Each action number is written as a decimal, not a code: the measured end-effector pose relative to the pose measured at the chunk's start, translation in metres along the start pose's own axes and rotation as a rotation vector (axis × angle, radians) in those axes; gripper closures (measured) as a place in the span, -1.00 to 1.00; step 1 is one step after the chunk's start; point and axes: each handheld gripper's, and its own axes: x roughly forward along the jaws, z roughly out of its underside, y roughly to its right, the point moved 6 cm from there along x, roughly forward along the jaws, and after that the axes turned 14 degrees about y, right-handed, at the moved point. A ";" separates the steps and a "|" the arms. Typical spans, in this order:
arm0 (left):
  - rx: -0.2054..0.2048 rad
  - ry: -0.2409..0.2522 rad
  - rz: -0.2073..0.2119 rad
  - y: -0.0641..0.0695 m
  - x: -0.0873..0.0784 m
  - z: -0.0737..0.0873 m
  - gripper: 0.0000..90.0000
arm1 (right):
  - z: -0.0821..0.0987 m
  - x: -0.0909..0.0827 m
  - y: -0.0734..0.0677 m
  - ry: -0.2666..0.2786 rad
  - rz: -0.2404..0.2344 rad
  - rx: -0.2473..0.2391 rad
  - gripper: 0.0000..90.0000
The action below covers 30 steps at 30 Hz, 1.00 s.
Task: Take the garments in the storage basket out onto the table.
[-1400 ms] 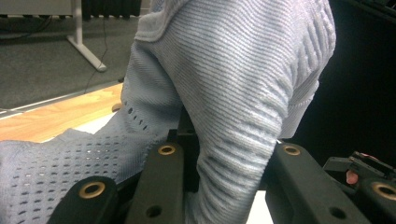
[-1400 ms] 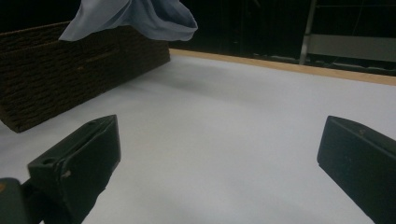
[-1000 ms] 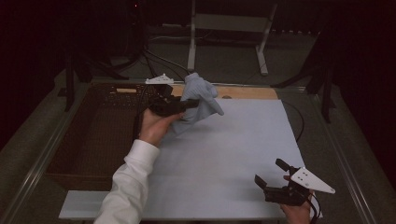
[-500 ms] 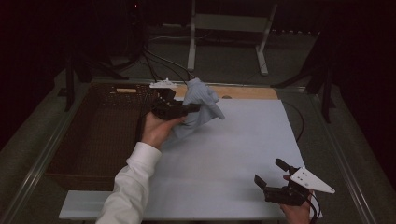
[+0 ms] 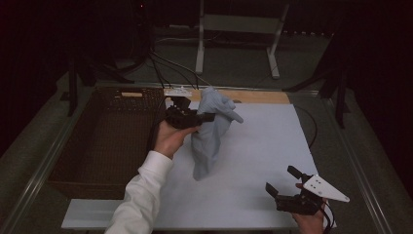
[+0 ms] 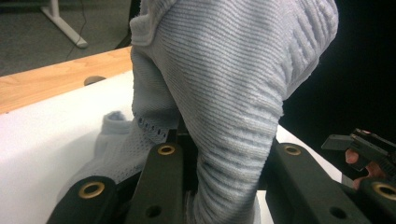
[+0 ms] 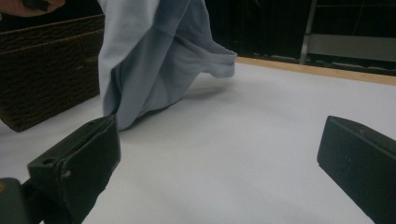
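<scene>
A pale blue ribbed cloth (image 5: 210, 129) hangs from my left gripper (image 5: 207, 117), which is shut on its upper part above the white table top (image 5: 253, 161). The cloth's lower end trails down to the white surface. In the left gripper view the cloth (image 6: 233, 93) bulges over the black jaws, pinched between them. My right gripper (image 5: 285, 183) rests near the table's front right corner, jaws spread wide with nothing between them. From the right gripper view the hanging cloth (image 7: 149, 60) is ahead on the left.
A dark wicker basket (image 5: 104, 141) stands along the left side of the table, also the basket (image 7: 51, 70) in the right gripper view. A wooden strip (image 5: 258, 96) runs along the table's far edge. Cables and a metal stand lie on the floor beyond.
The left hand has lifted the cloth a little higher, so it hangs longer and more stretched out. The right gripper has stayed where it was.
</scene>
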 end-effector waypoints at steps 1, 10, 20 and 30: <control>0.002 -0.002 0.001 0.001 0.001 0.001 0.65 | 0.000 0.000 0.000 0.000 0.000 -0.001 -1.00; 0.022 -0.014 0.006 0.010 0.005 0.007 0.64 | 0.000 0.000 0.000 0.000 0.001 0.000 -1.00; 0.022 -0.027 0.016 0.014 0.011 0.019 0.62 | 0.000 0.000 0.000 -0.001 0.000 -0.001 -1.00; 0.008 -0.045 0.026 0.015 0.016 0.033 0.61 | 0.000 0.000 0.000 -0.003 -0.001 -0.001 -1.00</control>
